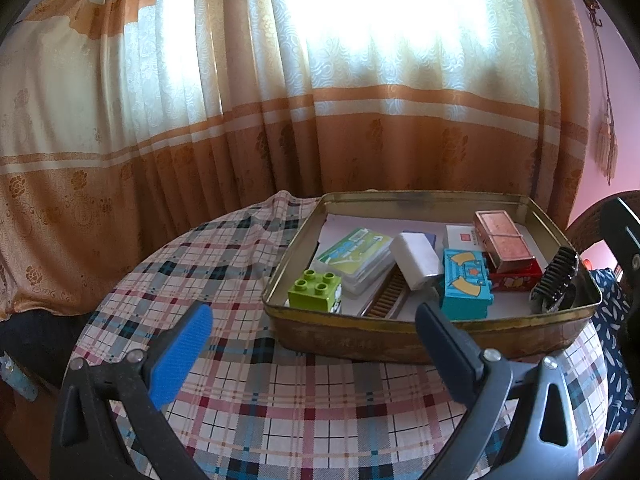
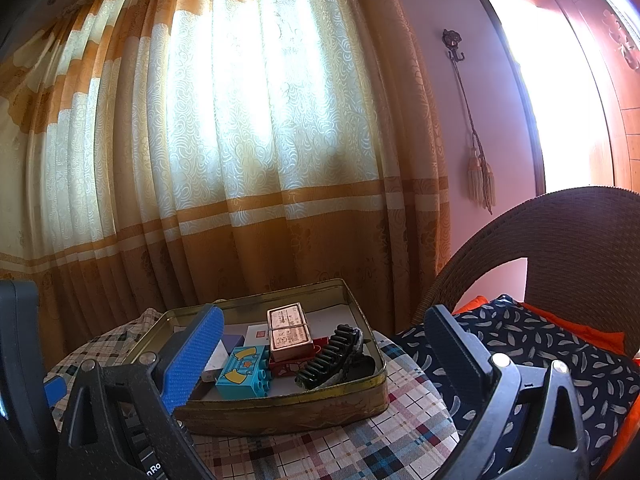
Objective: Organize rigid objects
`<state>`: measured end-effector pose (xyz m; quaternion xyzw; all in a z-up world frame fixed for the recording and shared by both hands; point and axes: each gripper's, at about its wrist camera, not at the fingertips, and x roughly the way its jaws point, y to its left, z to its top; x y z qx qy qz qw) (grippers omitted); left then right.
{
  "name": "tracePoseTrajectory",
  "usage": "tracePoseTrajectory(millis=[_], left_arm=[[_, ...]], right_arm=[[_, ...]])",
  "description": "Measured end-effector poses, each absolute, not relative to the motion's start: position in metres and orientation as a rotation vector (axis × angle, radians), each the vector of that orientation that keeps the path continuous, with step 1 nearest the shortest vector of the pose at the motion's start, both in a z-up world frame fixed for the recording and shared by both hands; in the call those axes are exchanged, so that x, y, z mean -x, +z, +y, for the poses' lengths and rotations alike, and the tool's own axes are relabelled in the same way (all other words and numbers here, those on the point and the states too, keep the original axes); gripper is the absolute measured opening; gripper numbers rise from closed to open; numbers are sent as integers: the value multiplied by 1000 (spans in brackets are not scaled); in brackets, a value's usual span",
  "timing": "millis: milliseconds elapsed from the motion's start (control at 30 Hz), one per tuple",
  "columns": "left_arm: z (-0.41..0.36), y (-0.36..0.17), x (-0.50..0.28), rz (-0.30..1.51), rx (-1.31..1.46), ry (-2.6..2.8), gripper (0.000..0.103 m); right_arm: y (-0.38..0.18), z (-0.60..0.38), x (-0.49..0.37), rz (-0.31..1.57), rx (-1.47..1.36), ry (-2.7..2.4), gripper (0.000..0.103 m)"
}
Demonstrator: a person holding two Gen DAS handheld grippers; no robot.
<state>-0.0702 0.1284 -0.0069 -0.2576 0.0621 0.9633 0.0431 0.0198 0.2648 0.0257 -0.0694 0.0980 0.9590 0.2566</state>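
A shallow gold tin point(image 1: 420, 340) sits on a round table under a plaid cloth point(image 1: 248, 408), in front of an orange and cream curtain point(image 1: 200, 100). The tin serves as the landmark for everything else.

Inside the tin, at its near left corner, stands a green brick point(image 1: 316, 290) with four studs up. Just behind it lies a card pack point(image 1: 354, 258) with green and blue print. A white block point(image 1: 416, 260) leans across the middle of the tin, and a brown comb point(image 1: 386, 300) lies flat below it, near the front wall. A blue brick point(image 1: 466, 284) with yellow marks stands against the front wall, right of centre. Behind it a copper box point(image 1: 504, 242) rests on a red box point(image 1: 516, 280). A black comb point(image 1: 554, 276) leans in the right end of the tin, teeth up. A white card point(image 1: 460, 236) lies behind the blue brick.

The left gripper point(image 1: 312, 320) hangs in front of the tin's front wall, jaws spread wide and holding nothing; its right finger overlaps the wall in view. The right gripper point(image 2: 320, 320) hangs at the tin's near right side, jaws likewise spread and bare.

Right of the tin stands a wicker chair point(image 2: 560, 232) with a dark patterned cushion point(image 2: 560, 344) over orange fabric. A tassel cord point(image 2: 480, 176) hangs on the pink wall behind.
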Motion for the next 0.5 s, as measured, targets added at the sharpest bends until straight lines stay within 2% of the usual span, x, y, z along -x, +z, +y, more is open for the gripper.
tracePoseTrajectory(millis=[500], left_arm=[[126, -9, 72, 182, 804, 2946, 103]], right_arm=[[25, 266, -19, 265, 194, 2604, 102]])
